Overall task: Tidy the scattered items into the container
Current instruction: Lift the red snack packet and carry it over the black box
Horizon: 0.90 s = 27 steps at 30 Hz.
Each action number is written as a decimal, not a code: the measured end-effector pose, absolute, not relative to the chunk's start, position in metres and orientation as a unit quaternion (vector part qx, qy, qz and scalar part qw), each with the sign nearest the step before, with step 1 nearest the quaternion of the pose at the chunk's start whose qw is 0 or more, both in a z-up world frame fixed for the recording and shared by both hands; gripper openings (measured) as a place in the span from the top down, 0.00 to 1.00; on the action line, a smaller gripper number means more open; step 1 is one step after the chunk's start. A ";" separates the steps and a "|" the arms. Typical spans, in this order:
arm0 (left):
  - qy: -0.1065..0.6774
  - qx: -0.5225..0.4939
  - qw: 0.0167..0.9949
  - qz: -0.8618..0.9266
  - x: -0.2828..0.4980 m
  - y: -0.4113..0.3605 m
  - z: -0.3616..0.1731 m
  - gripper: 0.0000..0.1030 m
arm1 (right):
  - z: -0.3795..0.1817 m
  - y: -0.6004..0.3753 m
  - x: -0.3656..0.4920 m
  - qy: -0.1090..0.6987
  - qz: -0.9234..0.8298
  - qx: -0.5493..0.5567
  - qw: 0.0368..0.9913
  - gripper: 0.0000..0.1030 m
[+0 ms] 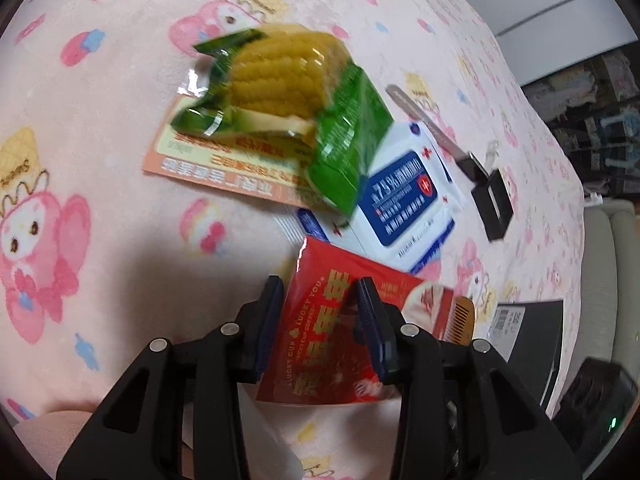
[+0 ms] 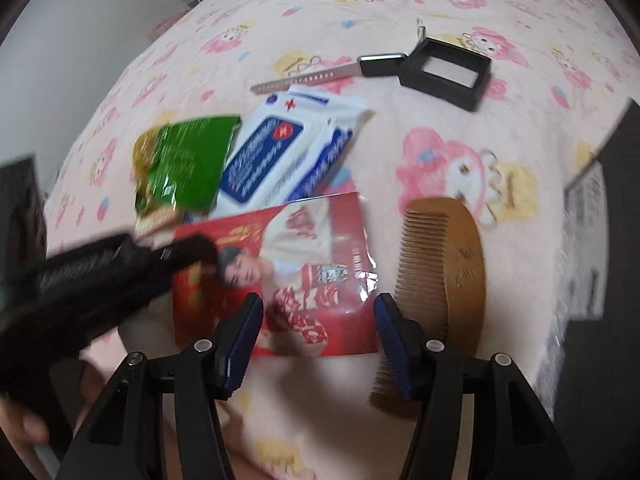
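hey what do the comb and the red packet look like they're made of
The comb looks like wood, matte tan-brown, though moulded plastic cannot be ruled out. The red packet looks like glossy plastic film or foil: it is printed, crinkled at one edge, and throws bright glints.

A pink cartoon-print blanket [image 2: 440, 208] carries a comb [image 2: 448, 264], wipes pack [image 2: 288, 152] and watch [image 2: 340, 70].
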State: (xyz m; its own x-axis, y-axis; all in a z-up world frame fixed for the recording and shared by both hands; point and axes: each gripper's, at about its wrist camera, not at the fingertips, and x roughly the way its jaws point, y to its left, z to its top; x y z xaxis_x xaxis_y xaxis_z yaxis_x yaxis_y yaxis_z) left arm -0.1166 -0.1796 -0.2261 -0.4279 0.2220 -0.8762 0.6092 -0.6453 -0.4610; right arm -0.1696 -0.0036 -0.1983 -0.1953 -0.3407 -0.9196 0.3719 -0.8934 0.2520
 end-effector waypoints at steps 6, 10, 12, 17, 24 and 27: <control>0.383 0.526 0.132 -0.748 -0.118 -0.175 -0.225 0.63 | -0.200 0.013 -0.160 -0.012 -0.765 0.608 0.212 0.47; 0.372 0.531 0.134 -0.750 -0.120 -0.172 -0.224 0.63 | -0.195 0.019 -0.167 -0.026 -0.784 0.588 0.196 0.46; 0.367 0.535 0.133 -0.750 -0.121 -0.171 -0.225 0.63 | -0.199 0.020 -0.171 -0.035 -0.779 0.591 0.204 0.46; 0.375 0.539 0.124 -0.743 -0.123 -0.172 -0.232 0.58 | -0.207 0.020 -0.172 -0.065 -0.763 0.602 0.226 0.46; 0.387 0.536 0.069 -0.747 -0.116 -0.166 -0.221 0.56 | -0.186 0.032 -0.157 -0.077 -0.775 0.586 0.222 0.52; 0.402 0.528 0.033 -0.748 -0.110 -0.163 -0.213 0.56 | -0.172 0.038 -0.150 -0.079 -0.783 0.576 0.221 0.53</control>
State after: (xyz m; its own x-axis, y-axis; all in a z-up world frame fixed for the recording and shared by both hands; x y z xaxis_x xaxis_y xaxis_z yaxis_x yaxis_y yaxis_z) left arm -0.1098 -0.1635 -0.2126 -0.4412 0.3746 -0.8155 0.4737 -0.6746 -0.5662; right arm -0.1504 0.0376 -0.1715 -0.2399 -0.4374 -0.8667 0.2549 -0.8898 0.3786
